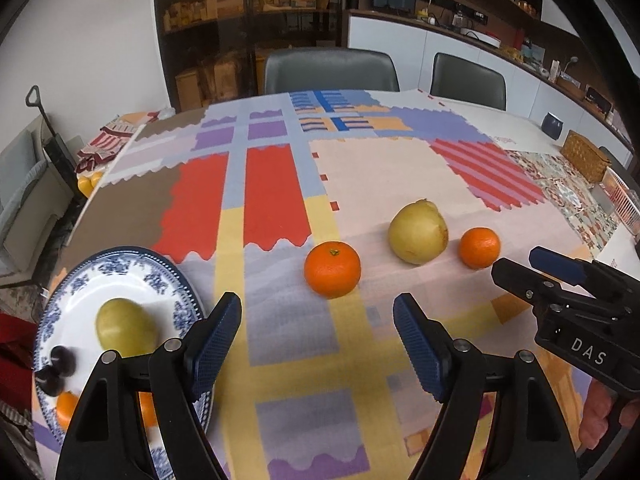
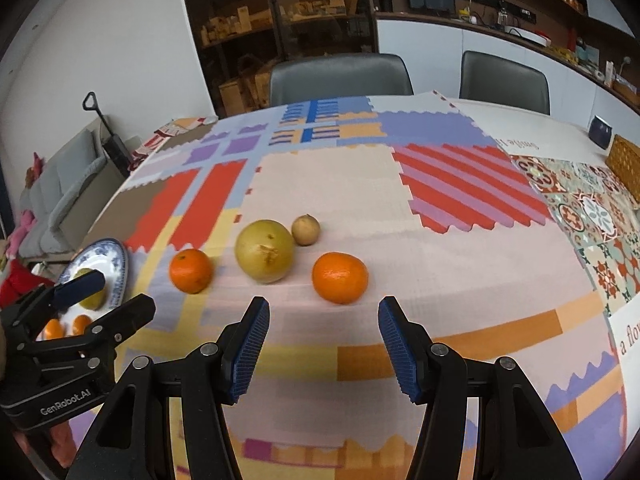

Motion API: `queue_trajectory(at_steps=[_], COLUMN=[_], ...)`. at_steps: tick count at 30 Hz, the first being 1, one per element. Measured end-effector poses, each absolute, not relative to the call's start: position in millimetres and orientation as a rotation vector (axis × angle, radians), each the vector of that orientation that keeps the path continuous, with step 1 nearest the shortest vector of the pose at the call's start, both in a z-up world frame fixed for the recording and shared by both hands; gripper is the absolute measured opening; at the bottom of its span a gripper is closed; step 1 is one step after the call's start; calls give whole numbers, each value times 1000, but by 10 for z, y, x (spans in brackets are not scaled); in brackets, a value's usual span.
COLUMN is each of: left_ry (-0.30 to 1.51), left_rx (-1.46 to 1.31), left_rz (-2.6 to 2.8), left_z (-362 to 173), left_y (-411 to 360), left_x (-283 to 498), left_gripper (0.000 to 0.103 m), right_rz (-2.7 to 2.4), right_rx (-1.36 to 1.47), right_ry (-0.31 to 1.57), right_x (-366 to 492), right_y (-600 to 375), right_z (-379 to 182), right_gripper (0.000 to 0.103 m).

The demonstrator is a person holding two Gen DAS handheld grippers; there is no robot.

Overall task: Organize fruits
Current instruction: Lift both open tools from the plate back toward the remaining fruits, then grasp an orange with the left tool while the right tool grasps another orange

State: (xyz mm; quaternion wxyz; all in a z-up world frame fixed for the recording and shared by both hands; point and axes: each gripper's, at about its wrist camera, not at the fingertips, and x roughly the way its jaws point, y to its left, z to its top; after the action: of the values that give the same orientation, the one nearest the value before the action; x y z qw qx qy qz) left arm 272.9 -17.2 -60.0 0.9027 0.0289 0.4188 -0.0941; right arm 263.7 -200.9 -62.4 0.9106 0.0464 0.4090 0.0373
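Two gripper [image 2: 62, 294] labels: "GenRobot.AI", "DAS".

Both fisheye views look forward and downward over their own blue-padded fingers [image 1: 218, 344] [image 2: 250, 350] at the table under its patchwork-coloured cloth [image 1: 400, 184] [image 2: 328, 184], fairly near. The left looks from further left, the right from further right. They share the round orange mandarins [image 1: 332, 269] [image 2: 190, 270], probably the same large yellow-green pear [image 1: 418, 231] [image 2: 265, 250], and the blue-patterned white plate [image 1: 120, 268] [image 2: 114, 258].

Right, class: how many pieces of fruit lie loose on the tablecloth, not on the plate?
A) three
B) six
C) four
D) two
C: the right wrist view shows two oranges, a large yellow pear and a small brownish fruit behind it, all off the blue-and-white plate.
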Motion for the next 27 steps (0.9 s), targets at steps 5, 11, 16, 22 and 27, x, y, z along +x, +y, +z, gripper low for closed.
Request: queue_trajectory(at_steps=[5,11,16,22,27], left_ry=[887,897,896,910,931], left_rx=[67,81,81,84,65], left_rz=[-197,-200,-203,-212,-242], left_z=[-726,-828,-865,-900,-946], left_y=[-207,-255,-267,-303,-325], left_x=[2879,3042,3132,3199,3206], left_gripper=[78,78,77,62,41], right_rz=[64,58,57,56,61], right_rx=[102,112,114,111,116], right_ry=[868,883,891,896,901], right_x=[2786,2919,2997,3049,3081], right_y=[-2038,-2067,-2079,-2101,-2117], right_z=[-756,-859,-909,-949,-986], right_gripper=[58,58,58,58,54])
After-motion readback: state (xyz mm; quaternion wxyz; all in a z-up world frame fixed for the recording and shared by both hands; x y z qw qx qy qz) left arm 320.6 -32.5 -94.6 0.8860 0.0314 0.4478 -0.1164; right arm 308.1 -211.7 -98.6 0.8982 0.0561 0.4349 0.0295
